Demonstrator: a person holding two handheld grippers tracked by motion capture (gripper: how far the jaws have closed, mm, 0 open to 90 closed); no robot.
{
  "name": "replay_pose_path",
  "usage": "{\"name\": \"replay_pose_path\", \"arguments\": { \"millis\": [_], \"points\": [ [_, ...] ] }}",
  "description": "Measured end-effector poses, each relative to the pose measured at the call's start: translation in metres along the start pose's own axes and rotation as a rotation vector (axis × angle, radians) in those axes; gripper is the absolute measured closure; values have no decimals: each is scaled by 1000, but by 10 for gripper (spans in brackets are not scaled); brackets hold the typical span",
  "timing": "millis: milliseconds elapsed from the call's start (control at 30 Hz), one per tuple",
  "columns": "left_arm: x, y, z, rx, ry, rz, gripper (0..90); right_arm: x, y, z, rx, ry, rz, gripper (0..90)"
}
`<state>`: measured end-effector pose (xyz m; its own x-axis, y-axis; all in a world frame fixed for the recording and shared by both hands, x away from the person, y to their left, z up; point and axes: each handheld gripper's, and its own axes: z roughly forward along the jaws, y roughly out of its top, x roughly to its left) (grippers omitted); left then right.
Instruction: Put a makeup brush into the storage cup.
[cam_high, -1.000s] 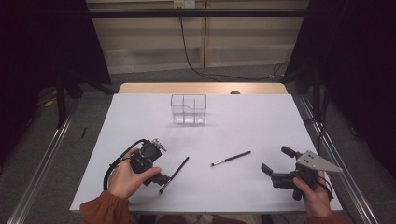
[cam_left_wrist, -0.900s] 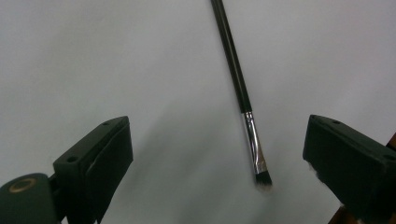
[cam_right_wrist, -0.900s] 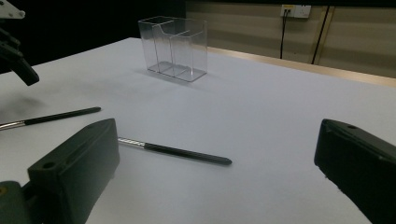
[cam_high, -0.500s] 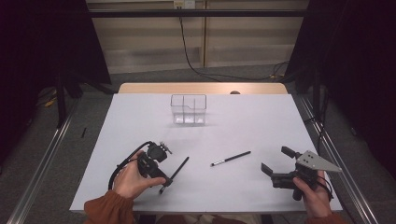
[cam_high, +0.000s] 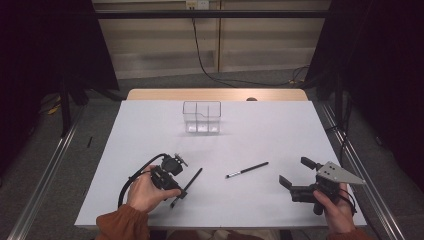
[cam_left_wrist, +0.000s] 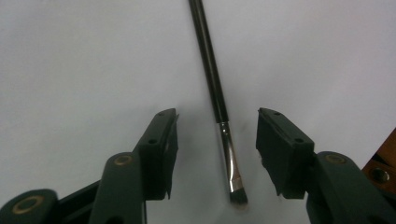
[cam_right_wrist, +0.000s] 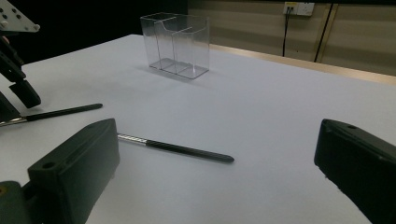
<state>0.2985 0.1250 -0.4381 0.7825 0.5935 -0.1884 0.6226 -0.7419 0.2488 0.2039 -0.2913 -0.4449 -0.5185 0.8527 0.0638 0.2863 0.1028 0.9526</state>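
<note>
A black brush with a silver ferrule (cam_left_wrist: 211, 65) lies on the white table (cam_high: 280, 130), its bristle end between the two jaws of my left gripper (cam_left_wrist: 212, 154). The jaws have just been closing, but a gap is left on each side and the pads do not touch the brush. From above, the left gripper (cam_high: 176, 194) sits over the near end of that brush (cam_high: 192, 179). A second black brush (cam_high: 246, 170) lies mid-table. My right gripper (cam_high: 296, 176) rests at the near right, open and holding nothing, facing this second brush (cam_right_wrist: 175, 148).
A clear two-compartment container (cam_high: 202, 117) stands at the table's far middle, also in the right gripper view (cam_right_wrist: 177, 44). The table's far wooden edge (cam_high: 215, 94) lies behind it. Metal rails run along both sides of the table.
My left hand has shifted slightly right and toward the near edge, bringing its gripper down over the brush's near end. The right hand has stayed still.
</note>
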Motion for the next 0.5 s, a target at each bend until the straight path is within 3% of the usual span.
{"name": "replay_pose_path", "arguments": {
  "millis": [233, 500],
  "points": [
    [-3, 2, 5, 21, 16, -10, 564, 0, 0, 1, 4, 0, -1, 0],
    [-16, 6, 10, 63, 132, 27, 637, 1, 0, 1, 5, 7, -8, 0]
  ]
}}
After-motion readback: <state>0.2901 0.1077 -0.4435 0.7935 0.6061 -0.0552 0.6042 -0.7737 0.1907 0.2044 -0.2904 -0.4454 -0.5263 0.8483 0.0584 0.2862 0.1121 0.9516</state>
